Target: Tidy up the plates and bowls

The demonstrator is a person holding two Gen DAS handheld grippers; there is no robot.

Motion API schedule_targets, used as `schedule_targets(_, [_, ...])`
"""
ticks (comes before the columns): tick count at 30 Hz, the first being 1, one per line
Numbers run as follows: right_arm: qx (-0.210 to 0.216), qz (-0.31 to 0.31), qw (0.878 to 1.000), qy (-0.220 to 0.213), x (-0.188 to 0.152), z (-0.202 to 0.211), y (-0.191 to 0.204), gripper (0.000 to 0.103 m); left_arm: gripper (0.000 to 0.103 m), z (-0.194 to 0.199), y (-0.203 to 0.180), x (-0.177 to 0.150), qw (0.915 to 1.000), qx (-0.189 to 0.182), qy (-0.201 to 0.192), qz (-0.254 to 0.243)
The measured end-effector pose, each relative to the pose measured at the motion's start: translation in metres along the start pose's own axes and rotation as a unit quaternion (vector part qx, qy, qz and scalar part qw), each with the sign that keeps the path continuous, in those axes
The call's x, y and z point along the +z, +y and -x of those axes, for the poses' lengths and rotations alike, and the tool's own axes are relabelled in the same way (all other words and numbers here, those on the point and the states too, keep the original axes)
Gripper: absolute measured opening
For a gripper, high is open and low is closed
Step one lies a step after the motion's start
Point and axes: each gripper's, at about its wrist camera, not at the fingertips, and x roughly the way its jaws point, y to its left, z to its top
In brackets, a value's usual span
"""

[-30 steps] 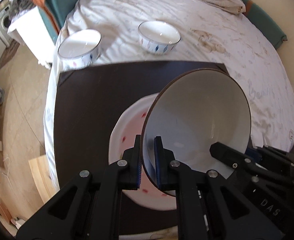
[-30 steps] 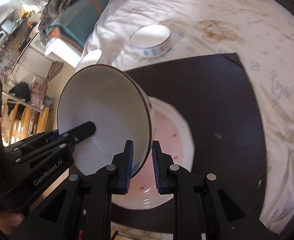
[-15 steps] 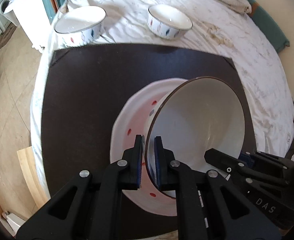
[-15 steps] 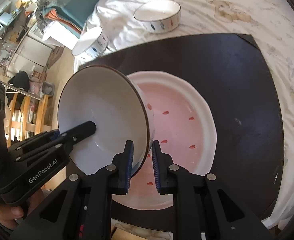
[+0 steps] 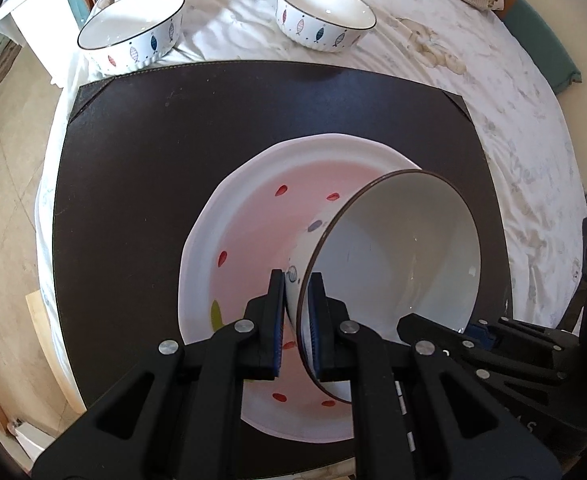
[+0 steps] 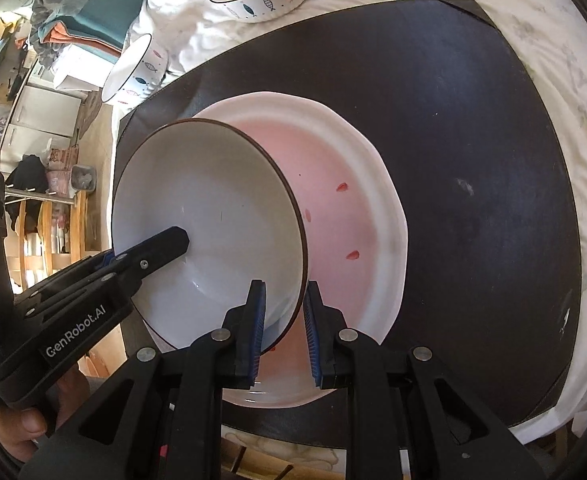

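- The bowl [image 5: 393,264] hides the near right part of the plate [image 5: 249,216].
- The grippers' black bodies cover the plate's near rim and the mat's [image 5: 141,168] near edge.
- A thumb [image 6: 21,432] is cut off at the left edge.

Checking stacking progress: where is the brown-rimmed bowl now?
The brown-rimmed bowl hangs tilted over the pink plate on the dark mat, gripped by both the left gripper and the right gripper.

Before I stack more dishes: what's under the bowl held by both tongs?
The pink plate with small fish marks lies below the tilted bowl, on the dark mat. The bowl hides part of the plate; contact cannot be seen.
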Motion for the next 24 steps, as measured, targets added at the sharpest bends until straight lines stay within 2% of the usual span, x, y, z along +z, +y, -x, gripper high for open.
schedule_targets(7, [0.012, 0.002, 1.000, 0.002, 0.002, 0.000, 0.001, 0.021, 0.008, -0.002, 0.006, -0.010, 1.0000, 0.005, 0.008, 0.001])
schedule_targets(15, [0.017, 0.001, 1.000, 0.004, 0.004, -0.002, 0.002, 0.024, 0.009, -0.001, 0.009, -0.007, 0.9999, 0.010, -0.004, 0.004])
schedule_targets(19, [0.023, -0.002, 1.000, -0.002, 0.003, 0.000, -0.001, 0.026, 0.011, 0.002, 0.006, -0.006, 0.9997, 0.016, -0.013, -0.009])
schedule_targets(22, [0.022, 0.008, 1.000, -0.017, 0.001, 0.006, -0.001, 0.034, 0.016, 0.011, 0.004, -0.003, 0.9991, 0.019, -0.032, -0.023])
schedule_targets(24, [0.025, 0.017, 0.999, -0.033, -0.001, 0.013, -0.001, 0.053, 0.036, 0.020, 0.004, 0.001, 0.9985, 0.015, -0.046, -0.023])
